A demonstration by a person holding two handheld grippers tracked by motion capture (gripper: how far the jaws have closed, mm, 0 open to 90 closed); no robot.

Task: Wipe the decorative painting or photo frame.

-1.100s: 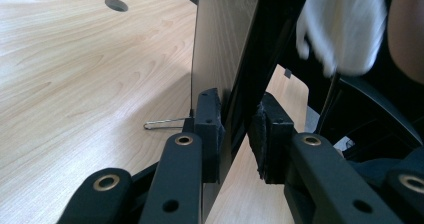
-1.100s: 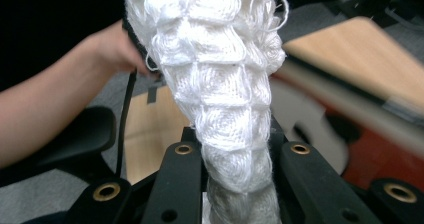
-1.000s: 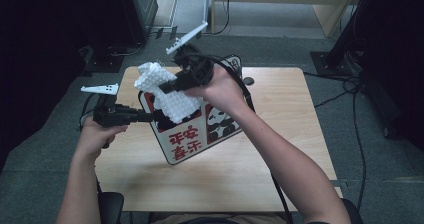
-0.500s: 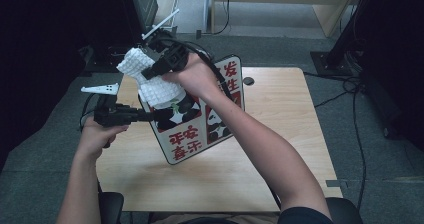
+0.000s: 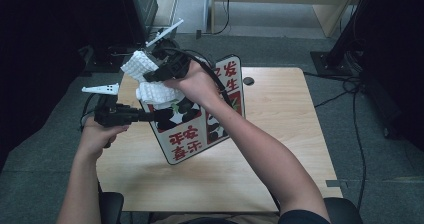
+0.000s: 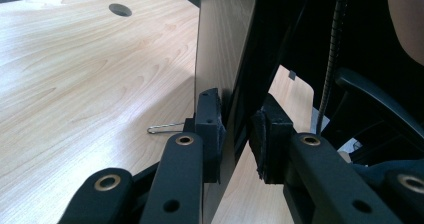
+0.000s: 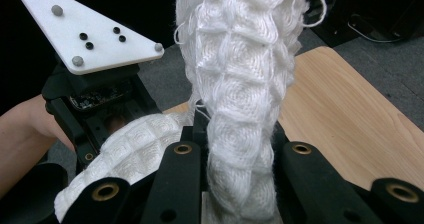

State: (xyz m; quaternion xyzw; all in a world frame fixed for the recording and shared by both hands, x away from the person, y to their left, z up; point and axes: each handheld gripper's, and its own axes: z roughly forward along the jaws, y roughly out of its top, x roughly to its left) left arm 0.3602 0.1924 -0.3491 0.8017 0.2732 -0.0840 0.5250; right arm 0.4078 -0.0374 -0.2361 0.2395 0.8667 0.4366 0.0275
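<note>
We see the left claw (image 5: 162, 116) pinching the left edge of a printed board (image 5: 200, 119), which stands on its lower edge on the table (image 5: 280, 134), leaning away from the person. In the left gripper view the two pads (image 6: 210, 124) press on either face of the thin panel (image 6: 220, 44), whose edge runs straight up the frame. The board's long axis runs from the near left to the far right of the table, and its red characters read upside down from the person's side.

The right claw (image 5: 145, 75) is pressed together on a white waffle-knit cloth (image 5: 150, 81). In the right gripper view the cloth (image 7: 240, 84) rises as a bunched column from between the jaws, its long axis along them; another fold bulges to the left, near the left claw's grey plate (image 7: 85, 29). In the high view the cloth sits at the board's top left corner.

Compared with a second ago, the right hand and cloth have moved leftward and away across the board's upper part, toward that corner. The board and the left hand have stayed put.
</note>
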